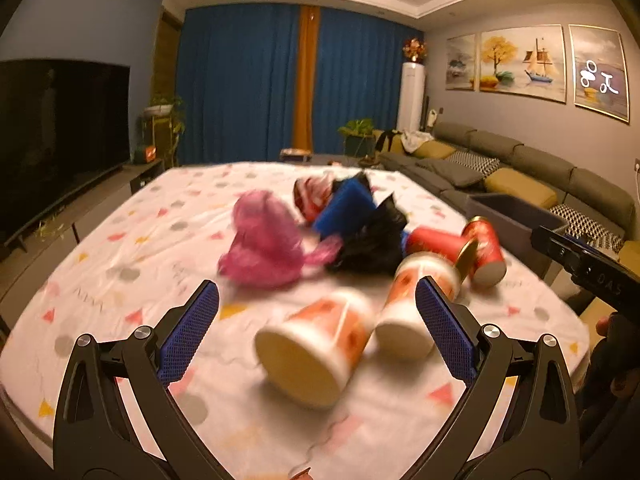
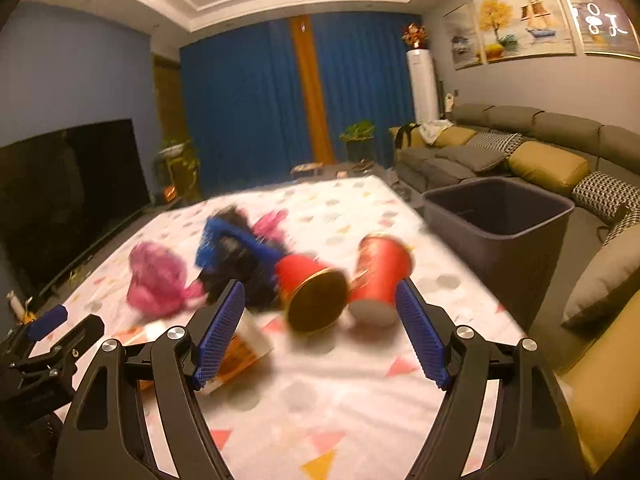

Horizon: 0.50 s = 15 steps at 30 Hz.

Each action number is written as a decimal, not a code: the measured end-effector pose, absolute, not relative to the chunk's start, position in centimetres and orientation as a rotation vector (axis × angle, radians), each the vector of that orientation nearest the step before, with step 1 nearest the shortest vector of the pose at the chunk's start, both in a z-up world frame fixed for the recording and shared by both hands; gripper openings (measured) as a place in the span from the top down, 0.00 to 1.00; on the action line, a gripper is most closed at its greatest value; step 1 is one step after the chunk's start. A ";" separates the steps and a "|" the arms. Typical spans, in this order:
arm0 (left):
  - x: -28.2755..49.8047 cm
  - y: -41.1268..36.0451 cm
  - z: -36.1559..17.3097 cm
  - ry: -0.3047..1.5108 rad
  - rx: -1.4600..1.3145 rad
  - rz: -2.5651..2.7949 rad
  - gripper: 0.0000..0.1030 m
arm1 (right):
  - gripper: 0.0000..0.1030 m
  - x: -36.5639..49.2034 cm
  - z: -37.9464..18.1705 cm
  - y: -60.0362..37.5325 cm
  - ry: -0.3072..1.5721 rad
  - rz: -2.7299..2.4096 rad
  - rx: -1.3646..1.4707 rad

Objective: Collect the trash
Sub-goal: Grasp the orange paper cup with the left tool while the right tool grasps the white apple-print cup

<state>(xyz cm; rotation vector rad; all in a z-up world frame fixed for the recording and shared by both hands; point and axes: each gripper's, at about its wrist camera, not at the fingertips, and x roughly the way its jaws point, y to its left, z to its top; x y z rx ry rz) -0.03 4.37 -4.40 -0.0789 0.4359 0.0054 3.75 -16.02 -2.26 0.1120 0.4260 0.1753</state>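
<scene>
Far off we see blue curtains (image 1: 240,80) with an orange strip; a dark television (image 1: 60,136) stands left, a grey sofa (image 1: 520,168) right beneath framed paintings (image 1: 524,62).

Black grippers (image 1: 316,288), blue ribbed pads (image 2: 420,340), silver screws.

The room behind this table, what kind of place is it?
Most likely a home living room: a long sofa with cushions, a big dark television opposite, and blue curtains across the far wall.
</scene>
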 end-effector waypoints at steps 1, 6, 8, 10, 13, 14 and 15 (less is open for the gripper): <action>-0.2 4.7 -4.9 0.450 -0.083 0.006 0.06 | 0.26 3.7 -2.5 -15.6 0.434 0.182 0.107; -0.8 5.2 -6.2 0.478 -0.104 -0.032 0.06 | 0.26 3.3 -3.6 -13.4 0.462 0.197 0.092; -0.8 5.3 -6.5 0.485 -0.116 -0.048 0.12 | 0.26 3.2 -3.8 -12.9 0.467 0.202 0.086; -0.2 5.5 -6.9 0.507 -0.142 -0.075 0.22 | 0.26 3.3 -4.0 -12.5 0.473 0.204 0.080; 0.5 5.7 -7.8 0.546 -0.179 -0.117 0.37 | 0.26 3.5 -4.3 -11.9 0.482 0.208 0.071; 0.7 5.8 -8.0 0.556 -0.193 -0.140 0.47 | 0.26 3.6 -4.4 -11.6 0.489 0.212 0.070; 0.9 5.8 -8.1 0.561 -0.198 -0.150 0.51 | 0.26 3.7 -4.6 -11.5 0.494 0.215 0.070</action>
